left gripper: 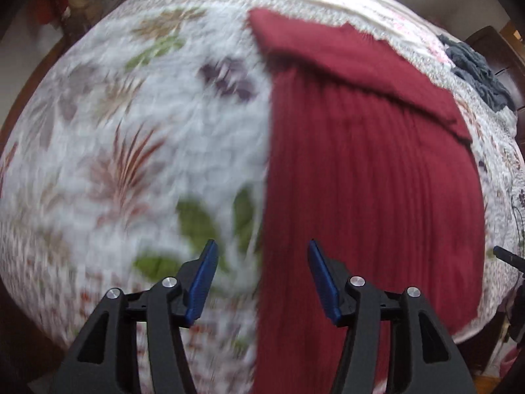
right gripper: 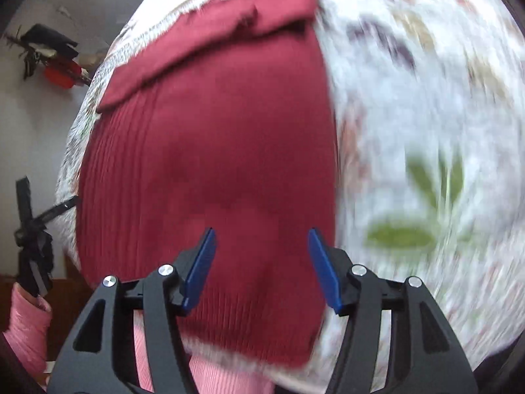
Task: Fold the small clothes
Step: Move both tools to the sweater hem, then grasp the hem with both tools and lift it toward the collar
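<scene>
- A dark red ribbed garment (left gripper: pixel 370 177) lies flat on a bed's floral quilt (left gripper: pixel 137 151), its far edge folded over into a band.
- The left claw (left gripper: pixel 261 277) hovers above the garment's left edge — blue fingers spread, holding nothing.
- The right claw (right gripper: pixel 261 269) hangs over the red cloth's near end, likewise spread and empty.
- A grey garment (left gripper: pixel 475 72) sits crumpled at the quilt's far right — well apart.

— Any words, labels or numbers to read in either view?
— None. The bedspread (left gripper: pixel 131 131) carries only a leaf print, and the dark red garment (left gripper: pixel 361 180) bears no visible lettering.
</scene>
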`<state>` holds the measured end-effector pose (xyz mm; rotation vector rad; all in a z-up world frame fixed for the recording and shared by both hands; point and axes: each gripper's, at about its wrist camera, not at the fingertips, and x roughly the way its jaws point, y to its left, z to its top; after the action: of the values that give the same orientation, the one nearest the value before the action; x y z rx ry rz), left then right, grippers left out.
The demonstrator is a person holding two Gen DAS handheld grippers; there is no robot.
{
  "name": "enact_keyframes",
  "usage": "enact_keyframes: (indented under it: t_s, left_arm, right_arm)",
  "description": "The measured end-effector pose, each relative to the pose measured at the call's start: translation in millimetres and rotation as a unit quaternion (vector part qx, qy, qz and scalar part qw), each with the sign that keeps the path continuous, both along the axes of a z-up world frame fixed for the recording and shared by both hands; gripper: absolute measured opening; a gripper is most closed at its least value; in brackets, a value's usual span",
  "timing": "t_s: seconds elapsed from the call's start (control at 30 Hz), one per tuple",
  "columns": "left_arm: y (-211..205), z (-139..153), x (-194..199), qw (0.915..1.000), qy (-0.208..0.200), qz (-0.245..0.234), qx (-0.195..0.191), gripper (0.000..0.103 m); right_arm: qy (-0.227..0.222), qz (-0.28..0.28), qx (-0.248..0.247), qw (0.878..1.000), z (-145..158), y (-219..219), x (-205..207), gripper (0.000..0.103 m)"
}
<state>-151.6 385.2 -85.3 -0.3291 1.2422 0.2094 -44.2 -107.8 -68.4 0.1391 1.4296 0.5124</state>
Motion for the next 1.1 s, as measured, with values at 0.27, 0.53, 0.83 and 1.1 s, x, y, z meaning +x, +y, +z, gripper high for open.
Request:
enact_keyframes:
  t_s: [0.27,0.53,0.83,1.1]
  left_arm:
    - [-9.4,-16.4,-54.5,0.9995,0.023,0.005,-0.022,0.060]
    - [-32.9,-20.4,-58.2,0.9974,0.030,-0.013,-0.064,0.061]
    - [-35.0,-33.0,-66.5,0.9893,0.033,0.016,-0.141,0.044]
    - [-30.6,-43.2,-81.7,0.9854,0.044,0.027,-0.162,0.039]
  right_arm:
    - [0.063,-0.065,0.014,0.996,-36.5,-41.1,-36.5,0.058]
    - [0.071,-0.065,0.038,0.995,-39.4,-50.1,-40.8,0.060]
    - [0.087,-0.062,0.080,0.991,-48.7,-22.2,-42.5,0.053]
    - [0.092,-0.057,0.063,0.992,-54.5,-4.3,-39.5,0.039]
